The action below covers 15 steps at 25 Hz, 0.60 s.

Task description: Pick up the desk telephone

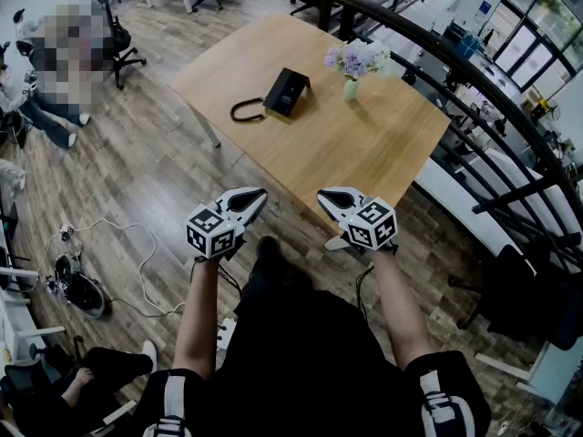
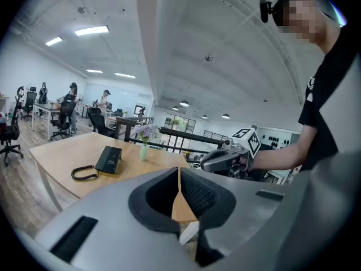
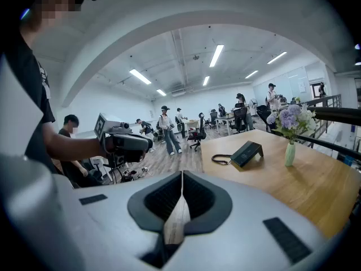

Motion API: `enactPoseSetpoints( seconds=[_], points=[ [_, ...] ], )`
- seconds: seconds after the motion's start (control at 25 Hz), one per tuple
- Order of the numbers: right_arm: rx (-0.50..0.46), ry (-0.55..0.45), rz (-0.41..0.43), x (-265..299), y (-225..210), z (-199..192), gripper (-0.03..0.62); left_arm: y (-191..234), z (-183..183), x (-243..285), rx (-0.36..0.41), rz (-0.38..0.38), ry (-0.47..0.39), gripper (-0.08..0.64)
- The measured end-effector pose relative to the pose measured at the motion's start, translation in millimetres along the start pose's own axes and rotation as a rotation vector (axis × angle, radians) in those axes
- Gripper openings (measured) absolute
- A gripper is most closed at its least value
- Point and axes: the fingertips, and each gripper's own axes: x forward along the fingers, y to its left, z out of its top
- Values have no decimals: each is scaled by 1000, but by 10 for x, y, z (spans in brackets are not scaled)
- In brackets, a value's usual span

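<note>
Black wedge-shaped plastic desk telephone (image 1: 286, 92) on light wooden table (image 1: 364, 144), well ahead. Left gripper (image 1: 248, 200), right gripper (image 1: 333, 200): jaws closed, empty. Likely rigid, light; grasp body edges, coiled cord (image 1: 246, 109) trails.

A light wooden table (image 1: 364, 144) stands on a grey-brown plank floor (image 1: 137, 176). Near its far right edge a small pale green vase (image 1: 351, 88) stands upright, holding lilac flowers (image 1: 357, 59). A black metal railing (image 1: 455, 69) runs beyond the table's right side. A white cable (image 1: 138, 244) loops over the floor at left, near a black shoe (image 1: 84, 292); a black office chair (image 1: 121, 48) stands farther back.
</note>
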Motion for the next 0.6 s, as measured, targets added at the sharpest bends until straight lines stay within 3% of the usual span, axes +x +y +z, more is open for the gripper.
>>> enactPoseSetpoints(
  seconds=[0.6],
  points=[
    [16,9,1,155,0,-10,25,171,-88,-65,-15,1,14,22]
  ],
)
